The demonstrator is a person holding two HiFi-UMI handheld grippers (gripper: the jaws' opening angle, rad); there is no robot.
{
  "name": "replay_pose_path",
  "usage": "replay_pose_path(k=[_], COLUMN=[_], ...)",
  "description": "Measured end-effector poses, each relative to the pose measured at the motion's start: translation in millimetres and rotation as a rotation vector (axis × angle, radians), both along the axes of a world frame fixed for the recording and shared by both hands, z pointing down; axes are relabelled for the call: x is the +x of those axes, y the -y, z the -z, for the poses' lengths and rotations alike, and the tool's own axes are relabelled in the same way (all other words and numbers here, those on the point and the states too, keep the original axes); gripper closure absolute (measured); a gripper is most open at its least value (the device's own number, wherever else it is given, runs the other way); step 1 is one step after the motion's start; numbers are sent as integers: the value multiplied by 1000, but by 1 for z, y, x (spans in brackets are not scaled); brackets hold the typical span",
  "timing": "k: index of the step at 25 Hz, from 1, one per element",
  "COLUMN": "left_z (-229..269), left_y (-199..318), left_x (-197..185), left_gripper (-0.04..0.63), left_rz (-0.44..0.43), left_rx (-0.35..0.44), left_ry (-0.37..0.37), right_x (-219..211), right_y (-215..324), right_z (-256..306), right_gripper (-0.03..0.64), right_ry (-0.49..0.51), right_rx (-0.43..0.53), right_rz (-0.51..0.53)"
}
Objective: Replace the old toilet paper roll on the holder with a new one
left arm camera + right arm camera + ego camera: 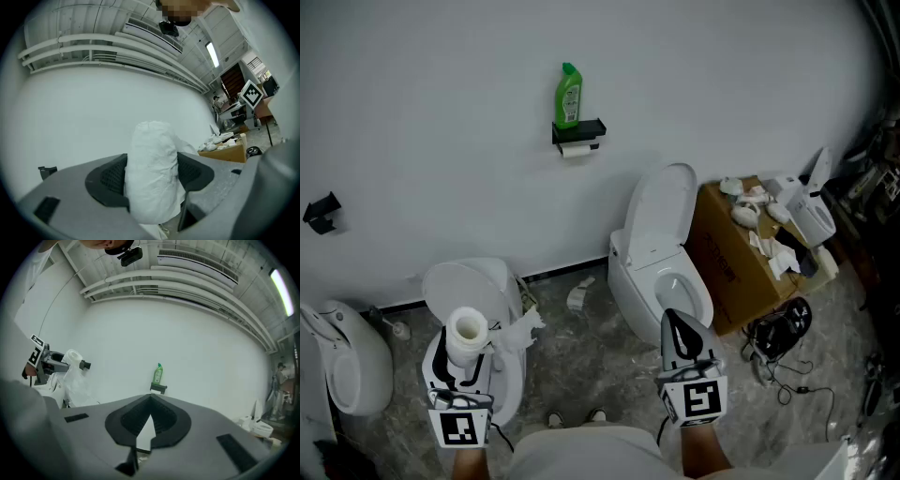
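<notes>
Facing the wall holder (578,133).
My left gripper (152,174) clamps a wrapped toilet paper roll (469,330); right gripper (677,326) clenched empty, cardboard box (722,267) of white scraps (748,202) to its right.

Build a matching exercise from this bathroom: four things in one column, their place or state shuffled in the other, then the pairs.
1. toilet paper roll
2. green bottle
3. cardboard box
4. right gripper

A. shut, nothing held
B. standing on the black wall holder
C. beside the right-hand toilet
D. clamped by the left gripper

Pairs: 1-D, 2-B, 3-C, 4-A
</notes>
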State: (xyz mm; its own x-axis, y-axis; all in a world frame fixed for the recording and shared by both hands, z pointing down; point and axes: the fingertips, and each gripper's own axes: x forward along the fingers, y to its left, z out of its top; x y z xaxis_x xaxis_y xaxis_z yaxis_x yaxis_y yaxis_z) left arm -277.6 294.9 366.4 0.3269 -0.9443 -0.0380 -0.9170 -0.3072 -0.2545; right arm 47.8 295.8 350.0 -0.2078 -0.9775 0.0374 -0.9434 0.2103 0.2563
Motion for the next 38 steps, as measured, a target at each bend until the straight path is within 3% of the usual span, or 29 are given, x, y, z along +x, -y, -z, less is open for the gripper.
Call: replay_pose_path(k=[7,12,16,20,21,25,29,38], left_z=[-6,-8,-10,-4,-4,-11,-7,-9], left_y=[1,1,1,2,2,2,5,2], left_x=[-2,2,6,17,19,21,31,49], left_gripper=[284,284,284,284,284,285,284,284], left_rz=[2,17,30,27,30,57,60,102], left_rx=[-21,-21,-35,-1,-2,-44,-26,-23], left_ry=[41,1,47,-10,-14,41,49,67], right_x=[-4,-6,1,8,11,22,31,42], right_y=[4,6,8,13,15,25,34,44], right_z=[-3,-6,-2,5,6,1,-18,-44], right_gripper=[618,618,617,611,598,395,299,273], right_ry=[12,19,-11,8,-3,-38,-77,-77], right_rx=[-12,-15,5,32,37,7,-80,-122], right_rz=[25,63,58,51,51,64,110,191])
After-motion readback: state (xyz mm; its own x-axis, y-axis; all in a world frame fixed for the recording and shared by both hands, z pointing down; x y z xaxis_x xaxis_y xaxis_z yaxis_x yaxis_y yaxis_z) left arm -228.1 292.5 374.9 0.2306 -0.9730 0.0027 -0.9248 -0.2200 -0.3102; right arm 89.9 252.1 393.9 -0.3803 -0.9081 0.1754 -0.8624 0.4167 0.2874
